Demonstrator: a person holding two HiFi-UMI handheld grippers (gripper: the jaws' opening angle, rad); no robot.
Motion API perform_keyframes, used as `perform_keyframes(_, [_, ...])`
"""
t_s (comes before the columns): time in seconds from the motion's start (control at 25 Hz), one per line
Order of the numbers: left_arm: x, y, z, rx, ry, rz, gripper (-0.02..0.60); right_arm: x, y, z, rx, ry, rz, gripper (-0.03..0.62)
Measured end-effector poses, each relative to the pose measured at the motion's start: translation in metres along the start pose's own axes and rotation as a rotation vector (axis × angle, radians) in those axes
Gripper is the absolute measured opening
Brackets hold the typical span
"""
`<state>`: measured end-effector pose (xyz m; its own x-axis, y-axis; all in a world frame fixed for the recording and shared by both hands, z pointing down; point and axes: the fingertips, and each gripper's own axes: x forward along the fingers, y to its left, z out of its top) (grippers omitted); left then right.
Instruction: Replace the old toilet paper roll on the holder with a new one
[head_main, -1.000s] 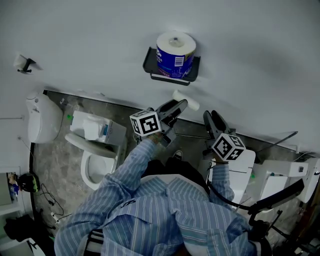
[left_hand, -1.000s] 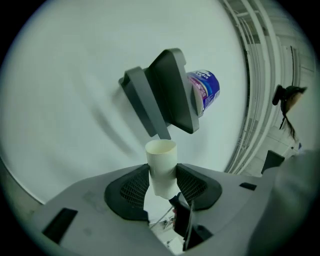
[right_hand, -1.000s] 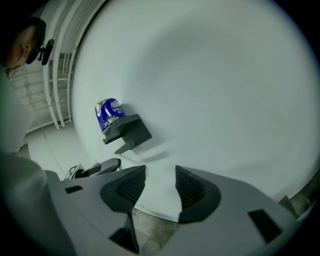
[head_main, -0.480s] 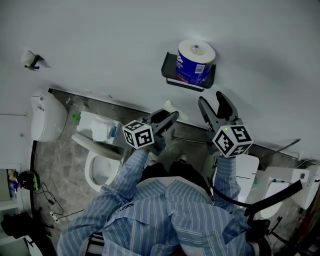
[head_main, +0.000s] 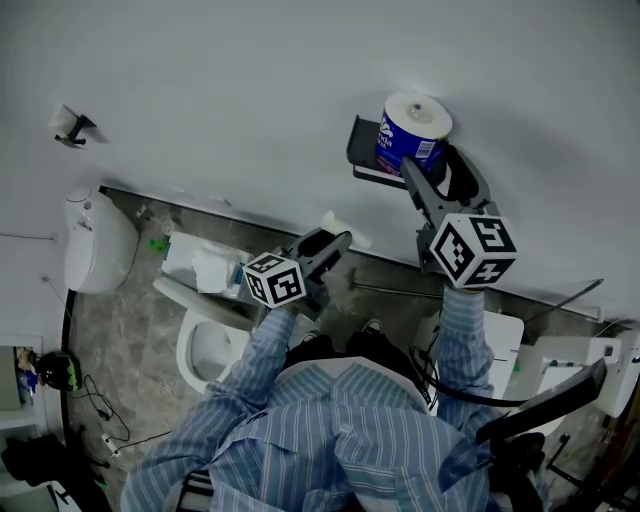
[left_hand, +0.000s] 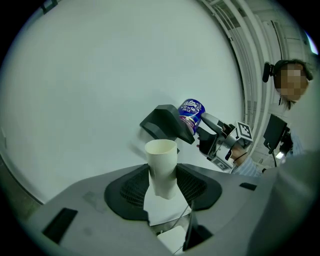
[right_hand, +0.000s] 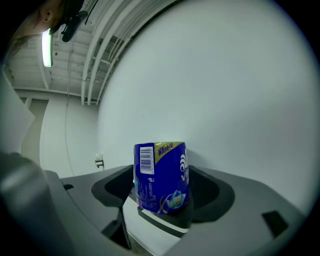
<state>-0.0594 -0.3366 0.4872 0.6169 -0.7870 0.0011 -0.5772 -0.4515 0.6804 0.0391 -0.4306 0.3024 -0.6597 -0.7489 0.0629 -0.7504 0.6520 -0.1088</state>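
A new toilet paper roll (head_main: 412, 128) in a blue wrapper stands upright on a black wall shelf (head_main: 366, 152). My right gripper (head_main: 432, 162) reaches level at it, its jaws opening. In the right gripper view the roll (right_hand: 161, 175) sits between the jaws with the pads off it, on the shelf (right_hand: 167, 222). Lower left, my left gripper (head_main: 335, 242) is shut on an empty cream cardboard tube (head_main: 348, 230). The left gripper view shows that tube (left_hand: 162, 167) upright between the pads, with the shelf (left_hand: 164, 122), the roll (left_hand: 191, 112) and the right gripper (left_hand: 210, 131) beyond.
A toilet (head_main: 205, 345) stands below at the left, with a white tissue pack (head_main: 205, 265) on its back. A white wall unit (head_main: 95, 240) and a small hook (head_main: 70, 122) are further left. A thin metal rail (head_main: 395, 291) runs below the grippers. White fixtures (head_main: 560, 360) stand at the right.
My right gripper has risen from beside the left one to the shelf and spread its jaws around the wrapped roll. The left gripper, still holding the tube, has drifted down and left.
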Motion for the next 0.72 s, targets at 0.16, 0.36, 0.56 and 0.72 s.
perform_keyframes(0.16, [-0.008,0.003,0.004,0.004,0.000,-0.003,0.173,0.012,0.007,0.004,-0.061,0.065,-0.065,0.367])
perform_keyframes(0.36, [-0.012,0.006,0.010,0.003,-0.001,-0.012,0.173,0.027,0.001,0.000,-0.136,0.101,-0.169,0.383])
perform_keyframes(0.56, [-0.015,0.010,0.009,0.004,0.016,-0.021,0.173,0.030,0.002,0.000,-0.113,0.082,-0.149,0.391])
perform_keyframes(0.72, [-0.013,0.009,0.007,0.001,0.028,-0.040,0.173,0.032,0.002,-0.001,-0.107,0.098,-0.127,0.394])
